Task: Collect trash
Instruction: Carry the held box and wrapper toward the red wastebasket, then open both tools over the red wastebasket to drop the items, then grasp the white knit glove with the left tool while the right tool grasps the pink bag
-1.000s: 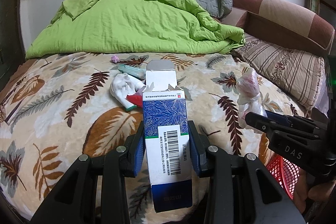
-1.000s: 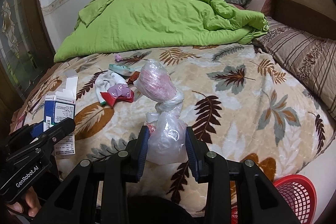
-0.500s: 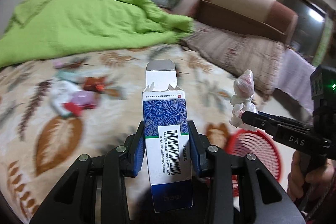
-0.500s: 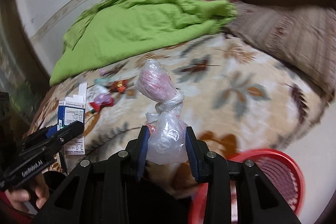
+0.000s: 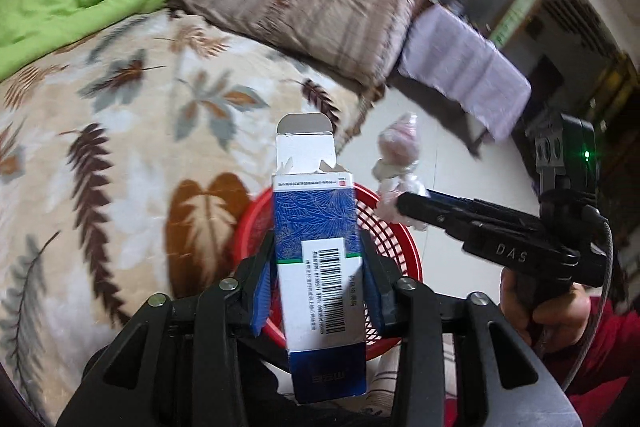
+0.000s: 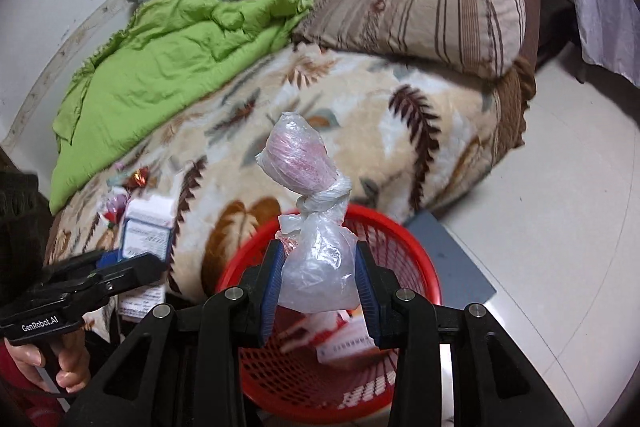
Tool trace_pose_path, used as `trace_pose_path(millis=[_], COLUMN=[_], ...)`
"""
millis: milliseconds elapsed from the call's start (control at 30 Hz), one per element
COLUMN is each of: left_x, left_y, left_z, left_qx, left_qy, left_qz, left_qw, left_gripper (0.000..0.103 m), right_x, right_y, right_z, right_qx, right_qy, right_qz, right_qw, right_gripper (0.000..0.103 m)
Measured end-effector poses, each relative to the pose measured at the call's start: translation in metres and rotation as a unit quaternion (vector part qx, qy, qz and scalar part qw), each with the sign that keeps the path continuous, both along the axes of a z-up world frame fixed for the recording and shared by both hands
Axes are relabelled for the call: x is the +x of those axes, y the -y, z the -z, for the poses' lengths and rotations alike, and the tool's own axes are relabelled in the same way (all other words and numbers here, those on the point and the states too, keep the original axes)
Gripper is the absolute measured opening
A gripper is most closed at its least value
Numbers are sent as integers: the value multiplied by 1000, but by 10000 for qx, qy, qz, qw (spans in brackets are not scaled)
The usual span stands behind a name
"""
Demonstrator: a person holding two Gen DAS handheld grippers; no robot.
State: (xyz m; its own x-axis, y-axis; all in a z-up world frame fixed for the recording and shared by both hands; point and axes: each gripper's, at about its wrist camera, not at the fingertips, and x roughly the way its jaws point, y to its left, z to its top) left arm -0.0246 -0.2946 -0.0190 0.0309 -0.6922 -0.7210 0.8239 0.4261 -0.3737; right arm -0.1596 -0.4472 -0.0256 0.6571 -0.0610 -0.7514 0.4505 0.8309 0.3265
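My left gripper is shut on a blue and white medicine box with its top flap open, held above the red mesh basket. My right gripper is shut on a knotted clear plastic bag with pink contents, held over the same basket. The basket stands on the floor by the bed and holds some paper packaging. Each gripper shows in the other's view, the right and the left. A few scraps of trash lie on the bed.
The leaf-patterned blanket covers the bed, with a green quilt and a striped pillow at its head. A white tiled floor lies to the right. A cloth-covered stand stands beyond the bed.
Both grippers have swung right and down from over the bed to above the red basket, still holding the box and the bag.
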Motion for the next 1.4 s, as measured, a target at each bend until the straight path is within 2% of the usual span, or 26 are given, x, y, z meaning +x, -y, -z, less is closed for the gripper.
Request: trace_pose_path(millis=[67, 167, 433, 567, 733, 867, 1000, 1167, 1267, 1400], left_x=[-2, 2, 7, 19, 45, 66, 89, 118, 129, 141], left_y=[6, 3, -28, -55, -106, -151, -201, -266, -293, -313], left_z=[2, 1, -9, -14, -18, -18, -16, -13, -13, -9], left_qx=[32, -32, -92, -57, -82, -92, -100, -150, -95, -36], left_qy=[23, -68, 189, 322, 328, 215, 161, 127, 206, 236], left_qz=[-34, -62, -485, -871, -1581, -2184, -2829, -3729, -4058, -4285], left_qw=[10000, 10000, 9986, 9957, 9868, 9756, 9590, 9277, 9137, 9032], left_gripper=[56, 60, 60, 60, 60, 60, 60, 60, 60, 60], right_x=[-3, -8, 15, 42, 82, 116, 151, 198, 231, 275], right_y=[5, 8, -10, -33, -68, -102, -140, -185, -211, -233], right_z=[5, 6, -6, -10, -15, -13, -16, -16, -14, -5], right_qx=[73, 39, 12, 7, -38, -73, -113, 191, 231, 364], right_qy=[-33, -14, 216, 242, 285, 221, 268, 282, 275, 206], right_qz=[80, 141, -260, -654, -1194, -1689, -2184, -2739, -2921, -3044], right_qw=[9999, 9999, 9994, 9976, 9924, 9854, 9754, 9612, 9557, 9516], right_gripper=[51, 53, 53, 54, 57, 59, 59, 59, 59, 69])
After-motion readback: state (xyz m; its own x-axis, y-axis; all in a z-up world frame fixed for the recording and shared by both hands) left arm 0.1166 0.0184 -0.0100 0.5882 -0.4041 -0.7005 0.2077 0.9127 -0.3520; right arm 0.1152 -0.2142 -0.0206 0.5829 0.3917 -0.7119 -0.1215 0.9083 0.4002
